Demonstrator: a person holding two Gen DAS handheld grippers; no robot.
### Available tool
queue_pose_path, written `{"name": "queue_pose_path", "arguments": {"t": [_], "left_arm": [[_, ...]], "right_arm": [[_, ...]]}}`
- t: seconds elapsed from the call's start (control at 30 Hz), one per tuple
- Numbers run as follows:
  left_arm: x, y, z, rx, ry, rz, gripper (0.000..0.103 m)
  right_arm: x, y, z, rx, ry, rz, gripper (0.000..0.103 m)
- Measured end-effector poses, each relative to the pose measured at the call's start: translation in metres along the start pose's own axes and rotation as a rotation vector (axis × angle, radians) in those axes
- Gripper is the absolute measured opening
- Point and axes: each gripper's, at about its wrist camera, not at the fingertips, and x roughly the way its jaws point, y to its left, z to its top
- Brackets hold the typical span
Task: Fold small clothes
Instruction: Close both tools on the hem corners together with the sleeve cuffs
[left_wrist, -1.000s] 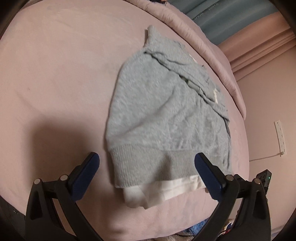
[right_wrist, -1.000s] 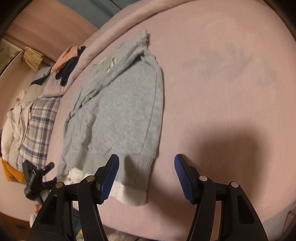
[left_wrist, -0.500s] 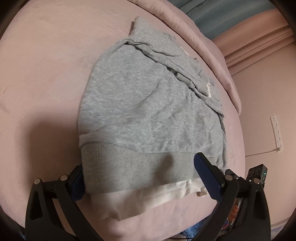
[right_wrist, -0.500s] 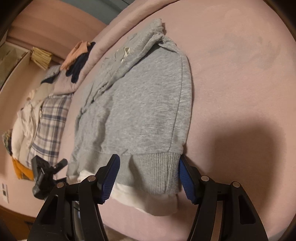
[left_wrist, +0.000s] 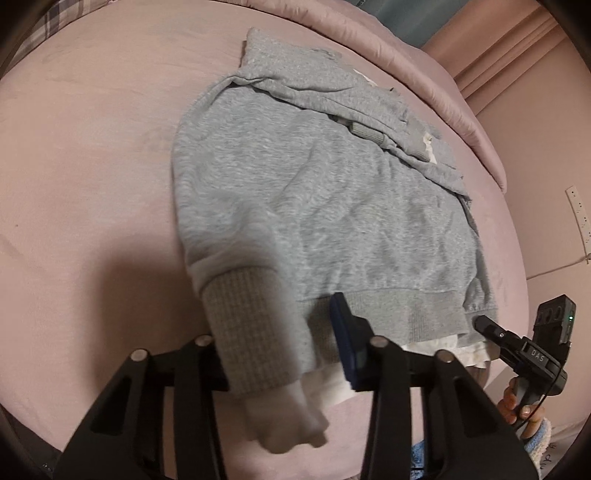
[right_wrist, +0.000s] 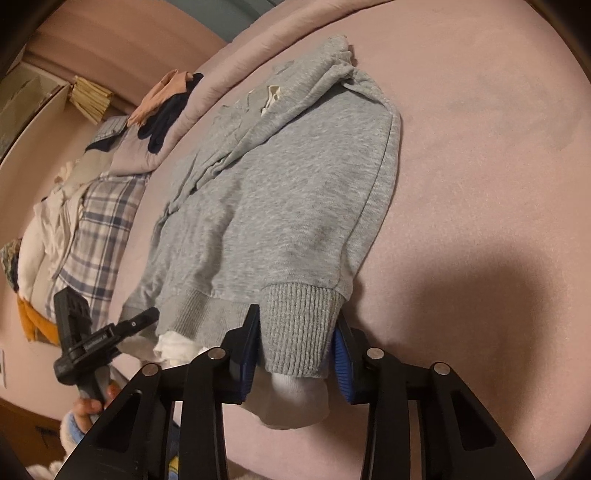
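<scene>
A grey sweatshirt (left_wrist: 314, 206) lies flat on the pink bed (left_wrist: 85, 155), its ribbed hem toward me and a white inner layer (left_wrist: 443, 343) showing under it. In the left wrist view my left gripper (left_wrist: 280, 343) is closing on the hem's left corner. The ribbed cloth bunches between the jaws and hides the left finger. My right gripper (right_wrist: 295, 350) is closing on the hem's right corner (right_wrist: 299, 325), with both blue pads (right_wrist: 341, 362) against the ribbing. Each gripper also shows in the other's view: the right gripper (left_wrist: 517, 347) and the left gripper (right_wrist: 96, 339).
A plaid cloth (right_wrist: 99, 240) and a pile of other clothes (right_wrist: 166, 99) lie at the bed's left end. A rolled pink duvet (left_wrist: 424, 74) runs along the far side. A power strip (left_wrist: 578, 214) hangs on the wall. A hand (left_wrist: 524, 402) holds the right gripper.
Both grippers have moved forward onto the sweatshirt's hem. Their jaws have narrowed from wide apart to pinching the ribbed corners, and the hem has bunched up between them.
</scene>
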Motion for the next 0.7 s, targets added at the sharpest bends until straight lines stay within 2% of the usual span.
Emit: {"name": "queue_pose_path", "arguments": {"t": [0.07,0.17,0.37,0.7], "left_arm": [[0.0,0.0,0.001,0.005,-0.002,0.016,0.028],[-0.002,0.003,0.0,-0.002,-0.005,0.017,0.024],[-0.011,-0.006,-0.003,0.038,-0.032,0.052,0.023],[-0.031,-0.013,-0.003,0.051,-0.092,0.023,0.021]], "right_arm": [[-0.001,0.0,0.0,-0.002,0.0,-0.005,0.033],[-0.001,0.001,-0.001,0.003,-0.002,-0.016,0.032],[-0.009,0.01,-0.003,-0.022,-0.027,-0.023,0.028],[-0.02,0.017,-0.002,-0.044,-0.069,-0.017,0.024]]}}
